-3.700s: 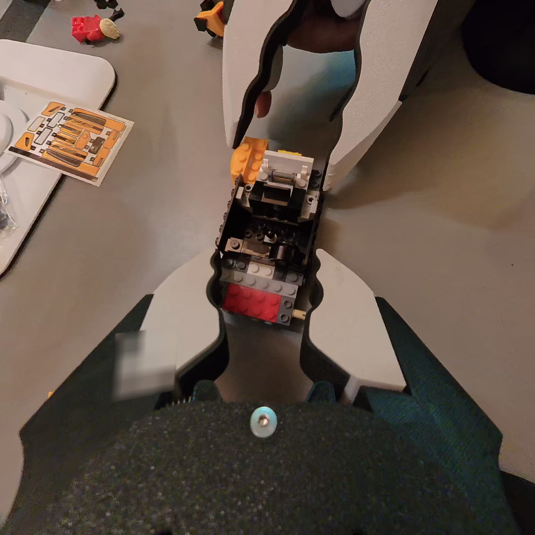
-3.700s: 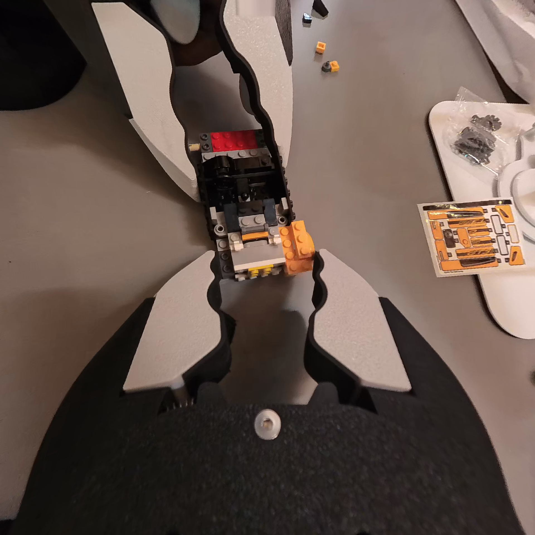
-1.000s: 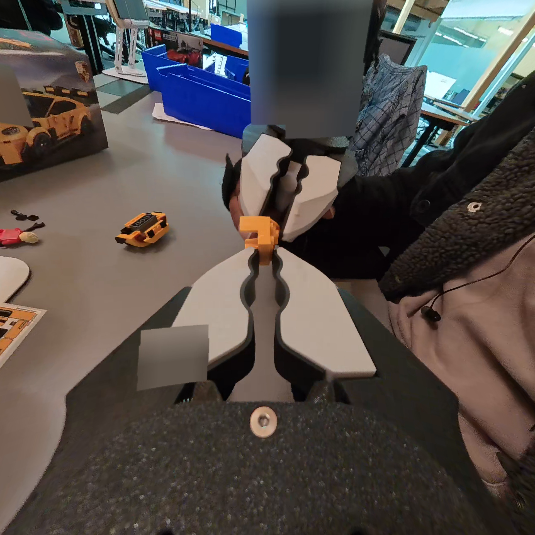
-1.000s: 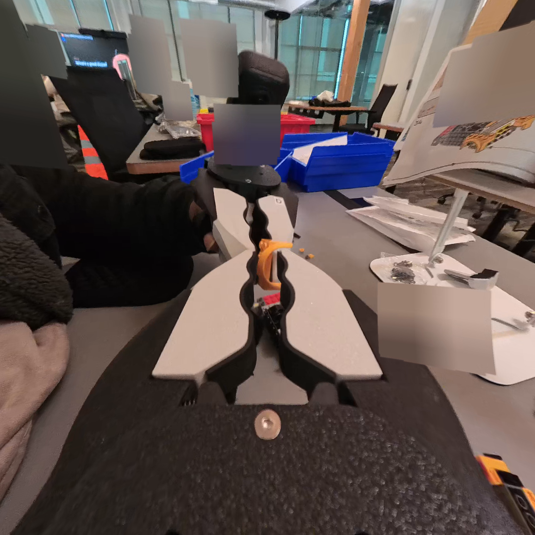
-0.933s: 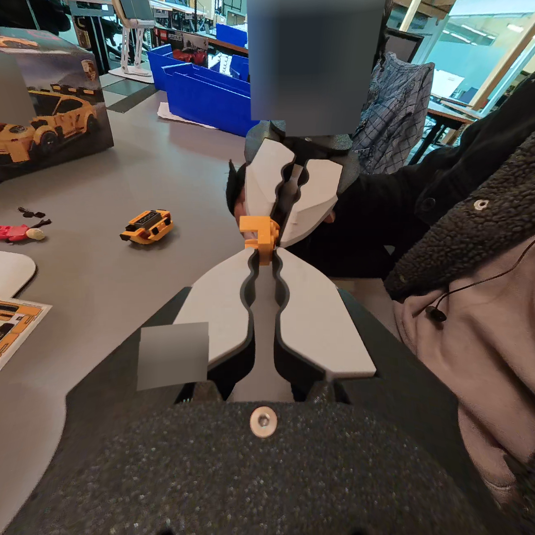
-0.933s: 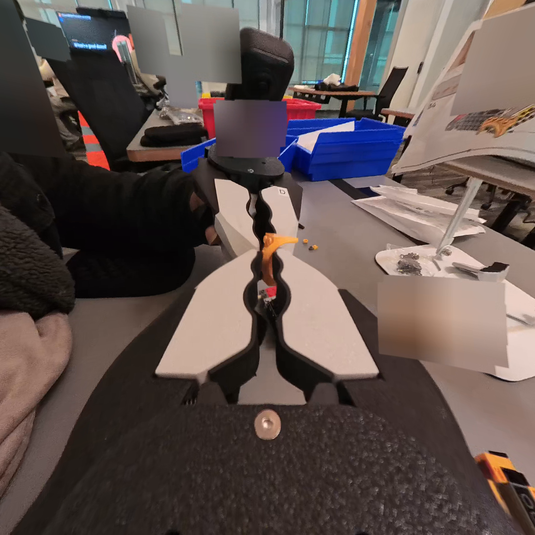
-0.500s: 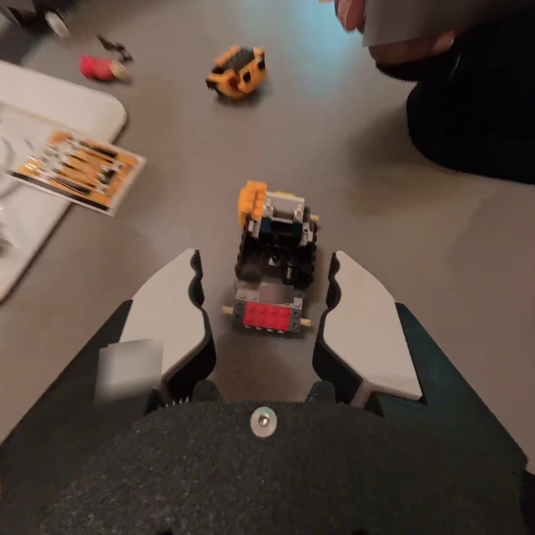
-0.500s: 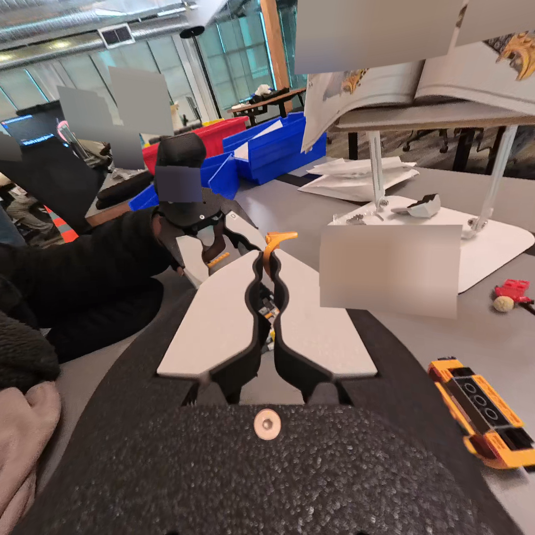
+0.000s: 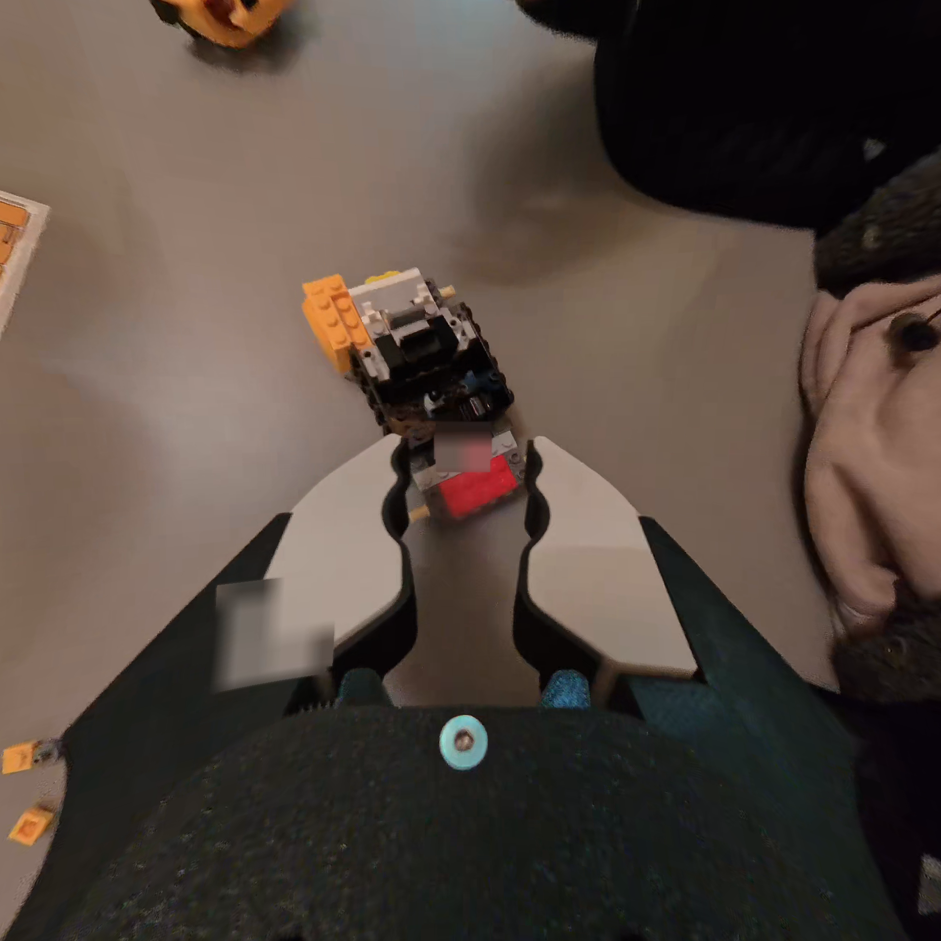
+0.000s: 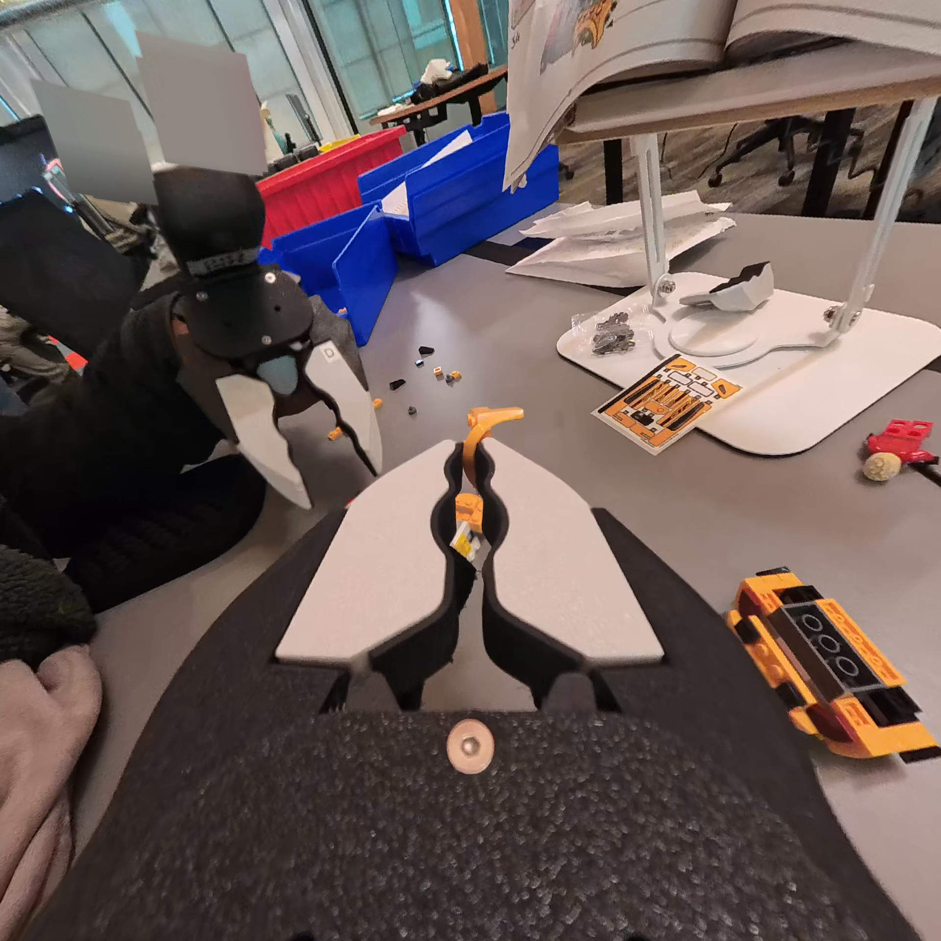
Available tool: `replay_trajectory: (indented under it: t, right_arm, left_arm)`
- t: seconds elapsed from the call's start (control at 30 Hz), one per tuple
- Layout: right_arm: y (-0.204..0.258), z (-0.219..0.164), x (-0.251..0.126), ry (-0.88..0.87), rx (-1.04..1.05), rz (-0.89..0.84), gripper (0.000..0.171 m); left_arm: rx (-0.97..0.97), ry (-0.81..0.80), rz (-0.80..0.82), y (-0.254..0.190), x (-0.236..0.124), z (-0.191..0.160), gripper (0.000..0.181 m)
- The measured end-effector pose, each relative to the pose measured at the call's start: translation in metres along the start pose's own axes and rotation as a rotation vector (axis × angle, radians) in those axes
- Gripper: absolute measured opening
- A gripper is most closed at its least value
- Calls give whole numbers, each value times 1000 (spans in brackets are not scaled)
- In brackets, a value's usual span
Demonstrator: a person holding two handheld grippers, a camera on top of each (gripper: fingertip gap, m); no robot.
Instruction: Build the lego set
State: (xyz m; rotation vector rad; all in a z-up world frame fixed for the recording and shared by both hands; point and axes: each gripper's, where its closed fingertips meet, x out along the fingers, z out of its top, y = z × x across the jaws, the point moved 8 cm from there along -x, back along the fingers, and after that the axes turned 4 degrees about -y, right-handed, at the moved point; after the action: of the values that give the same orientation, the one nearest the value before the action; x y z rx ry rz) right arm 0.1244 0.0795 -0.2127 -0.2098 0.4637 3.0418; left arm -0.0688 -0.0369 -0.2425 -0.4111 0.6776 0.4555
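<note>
The partly built car chassis [image 9: 425,392] lies on the grey table [image 9: 178,417], close to the edge where the person sits: black frame, red plate at the near end, orange bricks on its far left corner. The left gripper [image 9: 461,458] has dropped from mid-air to the chassis; its jaws, wide apart half a second ago, now stand partly closed around the red end, close beside it, though whether they touch cannot be told. The curved orange piece [image 10: 486,433], held between both grippers a second ago, now sits in the right gripper [image 10: 471,448] alone, jaws clamped on its lower part, its hooked top standing free above the tips. The handover thus appears done: the left gripper looks set to steady the chassis while the right brings the piece to it.

Farther out, a finished orange-and-black section [image 10: 825,667] lies to the right of the right gripper. Beyond it a sticker sheet [image 10: 667,402] rests on the white stand base [image 10: 814,407], under the open instruction booklet [image 10: 662,46]. Small loose parts [image 10: 433,374] scatter towards the blue bins [image 10: 433,224] at the table's far edge.
</note>
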Motion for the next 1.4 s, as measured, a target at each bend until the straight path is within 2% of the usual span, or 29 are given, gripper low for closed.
replay_trajectory:
  t: [0.07,0.13,0.23,0.43,0.53,0.67,0.87,1.07,1.23,1.3,1.4]
  right_arm:
    - [1,-1,1,15,5,11,4]
    - [1,-2,2,27,18,22,4]
    - [-2,-4,2,47,40,5,4]
    - [-5,-6,1,63,74,-12,4]
    - [-5,-6,1,64,70,-12,4]
    - [-6,-4,-1,49,76,-10,4]
    - [-1,-3,1,16,85,15,3]
    - [-3,-11,8,61,171,12,4]
    - [-11,-21,12,80,367,13,4]
    - [-15,-21,10,67,390,1,4]
    - [-18,-18,7,40,399,-18,4]
  left_arm:
    - [-66,-87,33,13,0,4,36]
    - [-170,-142,53,28,6,5,38]
    - [-267,-92,26,35,20,1,38]
    - [-284,22,74,26,40,-7,14]
    - [-283,18,91,24,43,-5,12]
    - [-261,-83,158,29,36,1,11]
    - [-300,-395,287,42,9,15,10]
    - [-339,-413,347,43,12,15,11]
    - [-395,-318,347,46,18,6,11]
    - [-404,-297,324,47,13,3,11]
    - [-419,-351,340,51,-12,2,11]
